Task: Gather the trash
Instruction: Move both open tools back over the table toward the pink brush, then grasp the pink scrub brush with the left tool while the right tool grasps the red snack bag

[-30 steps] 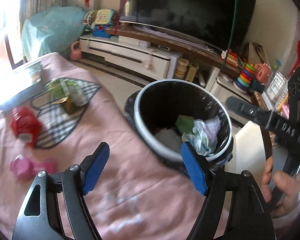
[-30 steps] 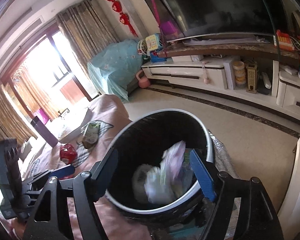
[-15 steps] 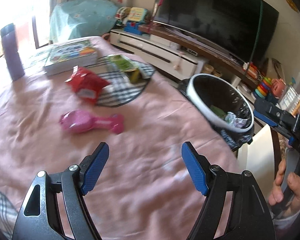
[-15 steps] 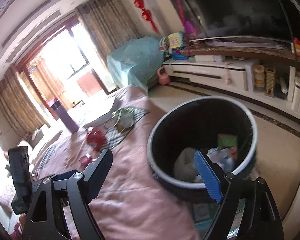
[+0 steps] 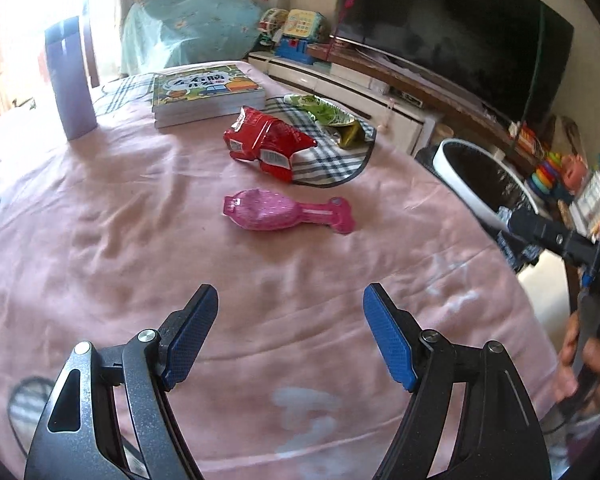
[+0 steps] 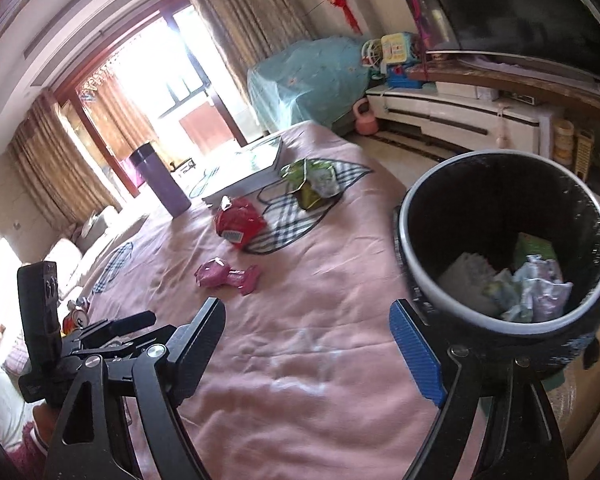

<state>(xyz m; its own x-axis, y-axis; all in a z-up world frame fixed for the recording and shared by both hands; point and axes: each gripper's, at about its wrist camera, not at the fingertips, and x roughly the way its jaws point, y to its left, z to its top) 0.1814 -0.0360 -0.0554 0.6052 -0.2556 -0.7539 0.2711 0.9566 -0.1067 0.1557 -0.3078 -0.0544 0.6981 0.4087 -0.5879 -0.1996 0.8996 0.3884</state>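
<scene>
A pink plastic wrapper lies on the pink tablecloth, with a red snack bag behind it and a green wrapper on a checked mat. My left gripper is open and empty, above the cloth short of the pink wrapper. My right gripper is open and empty beside the black bin, which holds crumpled trash. The right wrist view also shows the pink wrapper, red bag and green wrapper.
A purple bottle and a stack of books stand at the table's far side. The bin sits off the table's right edge. A TV unit runs along the wall.
Both grippers have pulled back from the bin towards the table. The left one has swung left and now faces the wrappers. Paper trash dropped from the right gripper into the bin.
</scene>
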